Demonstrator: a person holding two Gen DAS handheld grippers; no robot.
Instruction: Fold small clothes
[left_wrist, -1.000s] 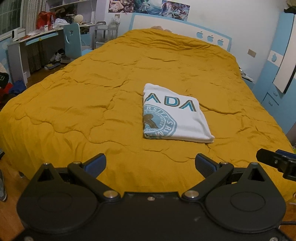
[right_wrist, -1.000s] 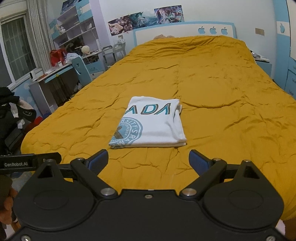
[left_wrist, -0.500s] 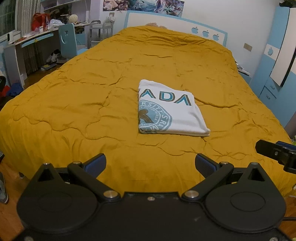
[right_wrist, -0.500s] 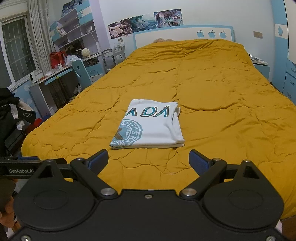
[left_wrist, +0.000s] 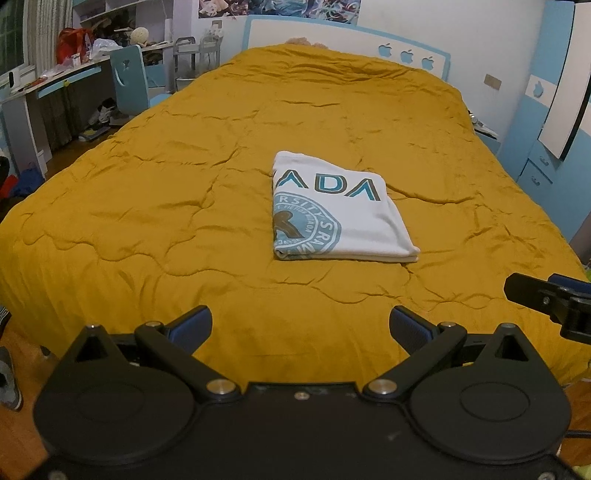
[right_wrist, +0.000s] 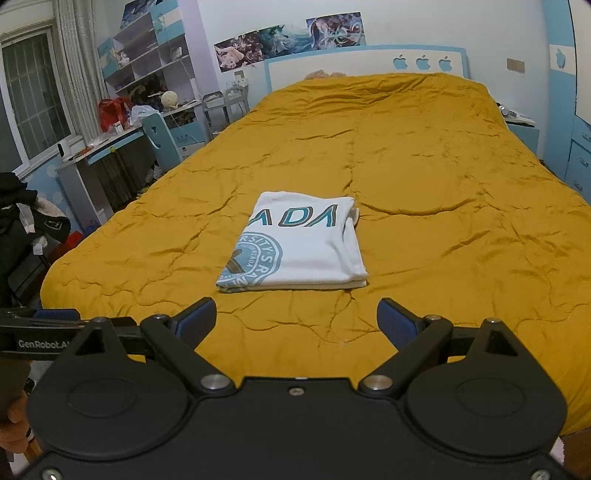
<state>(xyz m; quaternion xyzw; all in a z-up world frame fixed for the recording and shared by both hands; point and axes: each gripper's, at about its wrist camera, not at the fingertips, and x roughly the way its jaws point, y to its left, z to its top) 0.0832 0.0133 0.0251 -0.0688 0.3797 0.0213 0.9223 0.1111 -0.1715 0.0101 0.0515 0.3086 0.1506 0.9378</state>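
A white T-shirt (left_wrist: 340, 214) with teal lettering and a round teal print lies folded into a neat rectangle on the mustard-yellow bedspread (left_wrist: 184, 184). It also shows in the right wrist view (right_wrist: 295, 247). My left gripper (left_wrist: 300, 326) is open and empty, held above the near edge of the bed, well short of the shirt. My right gripper (right_wrist: 296, 319) is open and empty, also short of the shirt. Each gripper shows at the edge of the other's view: the right one (left_wrist: 554, 299) and the left one (right_wrist: 44, 332).
A desk (right_wrist: 110, 147) and blue chair (right_wrist: 162, 140) stand left of the bed. A blue wardrobe (left_wrist: 554, 110) and a nightstand (right_wrist: 521, 125) stand to the right. The headboard (right_wrist: 369, 62) is at the far end. Dark clothes (right_wrist: 22, 214) pile at the left.
Both grippers have drawn back and risen slightly from the bed, so the folded shirt looks smaller and farther. The shirt has not moved. Both grippers stayed open.
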